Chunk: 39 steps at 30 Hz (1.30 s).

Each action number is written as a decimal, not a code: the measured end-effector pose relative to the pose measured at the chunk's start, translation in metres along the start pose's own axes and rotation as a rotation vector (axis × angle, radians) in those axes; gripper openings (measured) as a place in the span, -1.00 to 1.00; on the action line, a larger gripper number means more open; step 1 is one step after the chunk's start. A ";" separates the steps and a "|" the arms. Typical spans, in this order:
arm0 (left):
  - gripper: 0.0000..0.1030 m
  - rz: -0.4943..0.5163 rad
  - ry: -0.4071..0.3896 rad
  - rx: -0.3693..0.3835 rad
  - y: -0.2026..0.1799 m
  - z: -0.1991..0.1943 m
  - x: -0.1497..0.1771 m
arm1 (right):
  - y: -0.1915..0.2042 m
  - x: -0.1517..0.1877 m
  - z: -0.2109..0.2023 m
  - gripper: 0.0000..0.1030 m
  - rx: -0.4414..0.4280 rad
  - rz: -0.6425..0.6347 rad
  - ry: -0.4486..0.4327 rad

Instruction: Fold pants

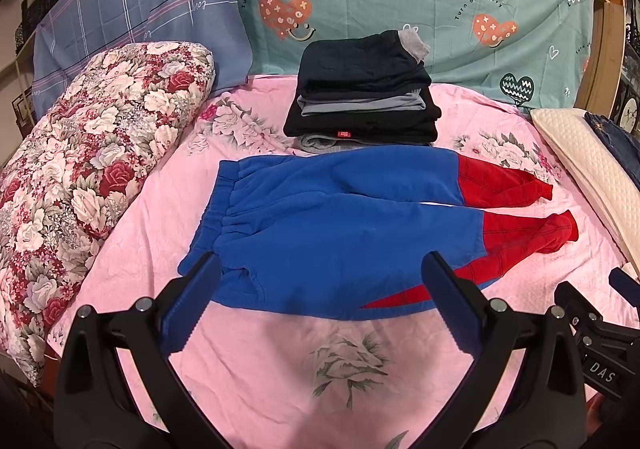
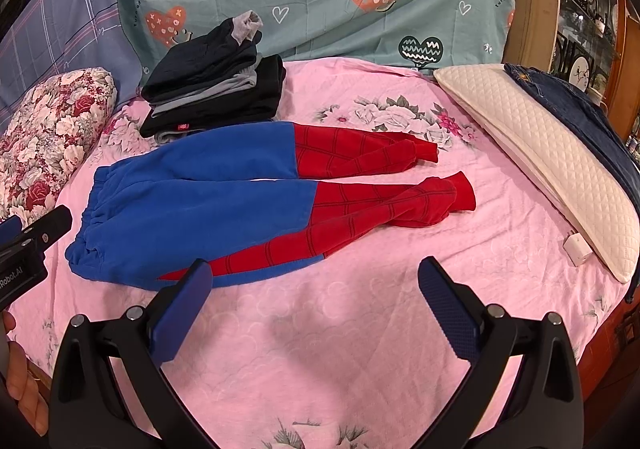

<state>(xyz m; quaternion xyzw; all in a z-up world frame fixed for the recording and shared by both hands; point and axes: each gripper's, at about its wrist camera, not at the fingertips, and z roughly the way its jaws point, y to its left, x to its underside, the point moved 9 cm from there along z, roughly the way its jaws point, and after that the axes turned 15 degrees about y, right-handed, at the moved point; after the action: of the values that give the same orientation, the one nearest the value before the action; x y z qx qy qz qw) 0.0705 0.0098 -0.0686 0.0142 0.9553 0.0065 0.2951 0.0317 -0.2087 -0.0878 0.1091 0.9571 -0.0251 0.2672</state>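
Observation:
Blue fleece pants (image 1: 328,217) with red web-patterned lower legs lie flat on the pink bed sheet (image 1: 280,369), waistband to the left, cuffs to the right; they also show in the right wrist view (image 2: 208,201). The near leg is partly folded, with a red strip along the front edge. My left gripper (image 1: 320,269) is open, hovering over the pants' near edge by the waistband. My right gripper (image 2: 316,277) is open and empty, just in front of the near leg's lower edge. It also shows in the left wrist view (image 1: 600,329).
A stack of folded dark pants (image 1: 364,93) sits behind the blue pants. A floral pillow (image 1: 88,169) lies at left. A cream quilted pillow (image 2: 540,153) with jeans (image 2: 580,117) lies at right. A small white box (image 2: 576,249) rests beside it.

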 end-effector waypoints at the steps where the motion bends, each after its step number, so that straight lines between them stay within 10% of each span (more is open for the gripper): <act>1: 0.96 -0.001 0.000 0.000 0.000 0.000 0.000 | 0.000 0.001 0.001 0.97 0.000 0.000 0.000; 17: 0.96 0.004 0.012 -0.003 0.001 0.004 0.003 | 0.002 0.001 0.002 0.97 -0.001 -0.004 0.004; 23: 0.96 0.009 0.256 0.134 -0.012 0.058 0.032 | -0.006 0.005 0.007 0.97 -0.003 0.015 0.023; 33: 0.96 -0.476 0.515 0.368 0.082 0.155 0.064 | -0.016 0.010 0.021 0.97 -0.023 0.031 0.073; 37: 0.93 -0.543 0.463 0.372 0.106 0.161 0.049 | -0.014 0.012 0.021 0.97 -0.028 0.023 0.076; 39: 0.49 -0.568 0.456 0.389 0.114 0.170 0.045 | -0.017 0.012 0.019 0.97 -0.023 0.027 0.073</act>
<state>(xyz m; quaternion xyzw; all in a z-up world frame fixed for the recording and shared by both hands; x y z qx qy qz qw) 0.1317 0.1261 -0.2316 -0.1963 0.9456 -0.2530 0.0576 0.0280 -0.2255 -0.1107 0.1199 0.9648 -0.0064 0.2338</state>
